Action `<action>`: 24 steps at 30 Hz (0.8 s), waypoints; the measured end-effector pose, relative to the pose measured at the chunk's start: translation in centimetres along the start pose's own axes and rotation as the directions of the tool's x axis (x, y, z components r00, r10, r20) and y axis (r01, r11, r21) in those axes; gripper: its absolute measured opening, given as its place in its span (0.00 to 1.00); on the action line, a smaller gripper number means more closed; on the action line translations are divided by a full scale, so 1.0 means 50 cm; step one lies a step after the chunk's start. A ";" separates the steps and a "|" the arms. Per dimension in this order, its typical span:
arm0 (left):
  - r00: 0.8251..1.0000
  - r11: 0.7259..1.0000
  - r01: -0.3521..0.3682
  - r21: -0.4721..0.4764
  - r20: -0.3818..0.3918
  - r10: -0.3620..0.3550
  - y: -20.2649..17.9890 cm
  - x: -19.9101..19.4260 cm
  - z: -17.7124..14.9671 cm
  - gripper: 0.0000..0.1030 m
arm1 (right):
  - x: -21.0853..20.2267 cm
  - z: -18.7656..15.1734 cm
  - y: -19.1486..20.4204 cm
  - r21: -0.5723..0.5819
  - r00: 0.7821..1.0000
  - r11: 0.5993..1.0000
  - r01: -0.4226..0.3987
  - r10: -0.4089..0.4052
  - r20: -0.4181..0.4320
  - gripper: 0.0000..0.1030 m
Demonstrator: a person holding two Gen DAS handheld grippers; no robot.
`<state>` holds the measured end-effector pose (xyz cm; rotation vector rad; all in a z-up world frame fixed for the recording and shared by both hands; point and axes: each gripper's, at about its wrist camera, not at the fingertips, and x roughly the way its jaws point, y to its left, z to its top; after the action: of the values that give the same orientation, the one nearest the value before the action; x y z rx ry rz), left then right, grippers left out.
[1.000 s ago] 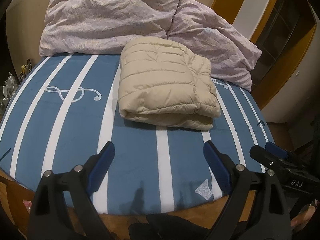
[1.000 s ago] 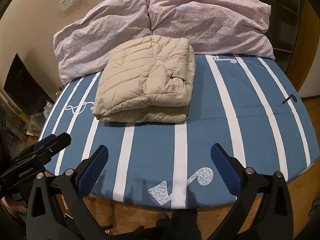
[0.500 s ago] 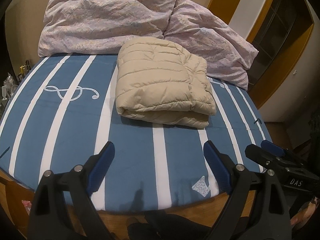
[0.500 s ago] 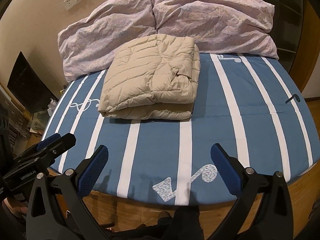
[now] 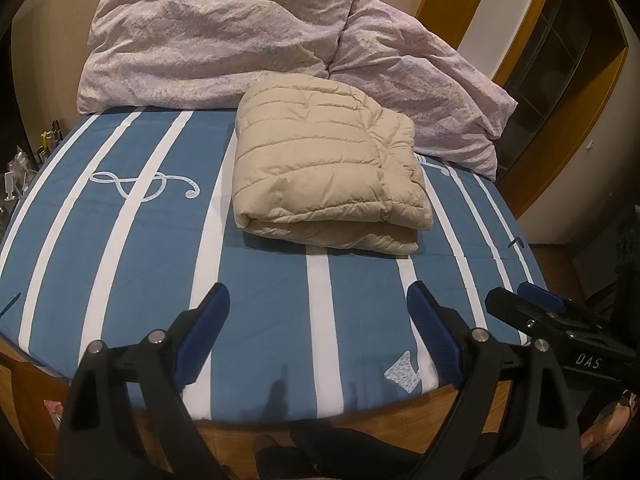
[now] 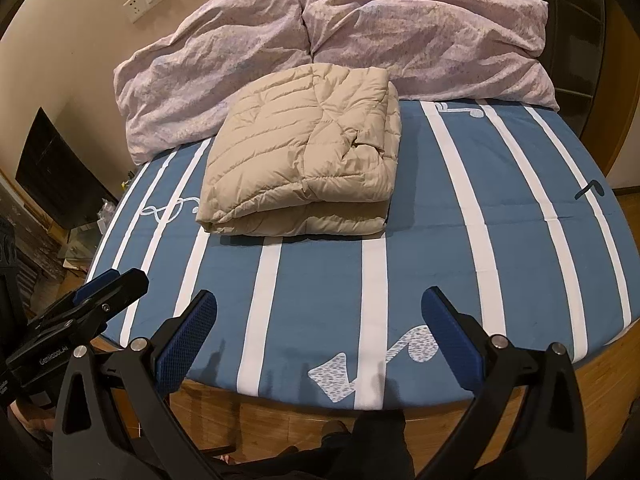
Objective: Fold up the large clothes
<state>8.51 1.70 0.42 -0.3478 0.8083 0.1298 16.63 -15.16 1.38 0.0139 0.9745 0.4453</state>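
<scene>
Blue bedsheet with white stripes (image 5: pixel 256 288) covers the bed, lilac crumpled duvet (image 5: pixel 224 40) heaped at its head. Beige quilted down jacket (image 5: pixel 324 172) lies folded mid-bed. Left gripper (image 5: pixel 318 312) and right gripper (image 6: pixel 320 312), jaws apart and empty, have drawn back slightly, suggesting folding is finished.

Folded beige quilted jacket (image 6: pixel 304 168) lies on the striped bed (image 6: pixel 500 220), touching the lilac duvet (image 6: pixel 340 40) at the head edge. Right gripper (image 6: pixel 320 332), fingers spread and empty, hovers over the foot edge; left gripper (image 6: pixel 100 292) enters at the foot's left corner.
</scene>
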 end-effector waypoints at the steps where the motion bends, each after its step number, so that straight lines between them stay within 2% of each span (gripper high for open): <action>1: 1.000 1.000 0.000 -0.001 -0.001 0.000 0.000 0.000 0.000 0.87 | -0.001 0.000 -0.001 0.000 1.000 1.000 0.000 0.000 -0.001 0.99; 24: 1.000 1.000 -0.001 -0.007 -0.008 0.001 0.003 0.008 0.002 0.87 | 0.002 0.002 0.002 0.002 1.000 1.000 0.001 -0.001 -0.001 0.99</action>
<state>8.80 1.89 0.17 -0.3551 0.8164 0.1324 16.71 -15.03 1.39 0.0156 0.9761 0.4437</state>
